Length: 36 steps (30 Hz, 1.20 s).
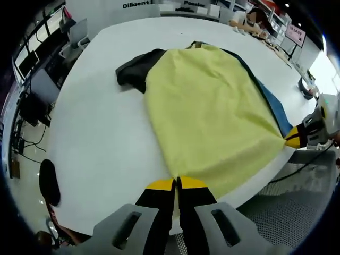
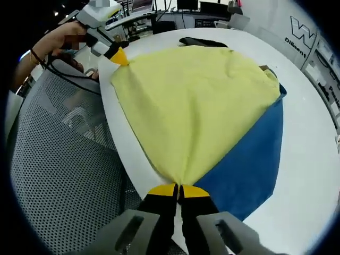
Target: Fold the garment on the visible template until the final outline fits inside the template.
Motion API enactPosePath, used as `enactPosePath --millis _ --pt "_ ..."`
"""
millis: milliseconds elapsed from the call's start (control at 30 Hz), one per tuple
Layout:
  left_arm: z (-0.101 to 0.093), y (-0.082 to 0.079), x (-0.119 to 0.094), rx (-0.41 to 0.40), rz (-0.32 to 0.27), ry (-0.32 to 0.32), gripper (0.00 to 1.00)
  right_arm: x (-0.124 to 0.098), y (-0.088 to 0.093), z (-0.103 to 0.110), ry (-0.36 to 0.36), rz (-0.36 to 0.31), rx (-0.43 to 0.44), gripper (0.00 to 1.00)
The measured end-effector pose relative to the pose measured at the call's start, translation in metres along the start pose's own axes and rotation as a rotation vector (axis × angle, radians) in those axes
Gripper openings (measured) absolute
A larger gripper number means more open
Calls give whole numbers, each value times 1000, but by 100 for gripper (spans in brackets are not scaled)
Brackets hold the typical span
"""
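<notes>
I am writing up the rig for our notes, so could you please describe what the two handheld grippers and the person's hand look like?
Each gripper has two black jaws with yellow tips and grey slotted brackets at the base: the left gripper and the right gripper match. Seen from across the table, the body behind the jaws is white and grey, with a black cable trailing from it. The person's hand shows a dark band at the wrist.

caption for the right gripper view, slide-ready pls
Right gripper and left gripper each pinch a corner of the yellow garment, stretched over the blue template on the white table.
</notes>
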<state>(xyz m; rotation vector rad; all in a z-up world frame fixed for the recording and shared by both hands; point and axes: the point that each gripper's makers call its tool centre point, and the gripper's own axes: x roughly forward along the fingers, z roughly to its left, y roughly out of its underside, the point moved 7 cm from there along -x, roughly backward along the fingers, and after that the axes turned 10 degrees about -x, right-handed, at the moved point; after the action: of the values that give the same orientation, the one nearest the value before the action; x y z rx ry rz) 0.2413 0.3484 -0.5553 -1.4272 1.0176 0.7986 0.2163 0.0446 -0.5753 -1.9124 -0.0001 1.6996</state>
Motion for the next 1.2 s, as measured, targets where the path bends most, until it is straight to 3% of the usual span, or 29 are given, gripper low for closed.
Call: enactPosePath --millis 600,767,967,1133,1200 --pt "2 3 5 52 21 -57 2 6 0 6 -47 8 46 0" --pt "4 -1 0 30 -20 -47 5 2 -1 5 -44 -8 81 0" --pt "10 -16 -5 7 -107 -54 19 -6 -12 -3 -10 -109 193 22" --pt "16 -33 -11 -16 -200 -65 33 -19 -24 -20 44 -218 287 31" --pt "20 -40 -12 -19 -227 -69 37 -24 -31 -32 92 -294 358 36"
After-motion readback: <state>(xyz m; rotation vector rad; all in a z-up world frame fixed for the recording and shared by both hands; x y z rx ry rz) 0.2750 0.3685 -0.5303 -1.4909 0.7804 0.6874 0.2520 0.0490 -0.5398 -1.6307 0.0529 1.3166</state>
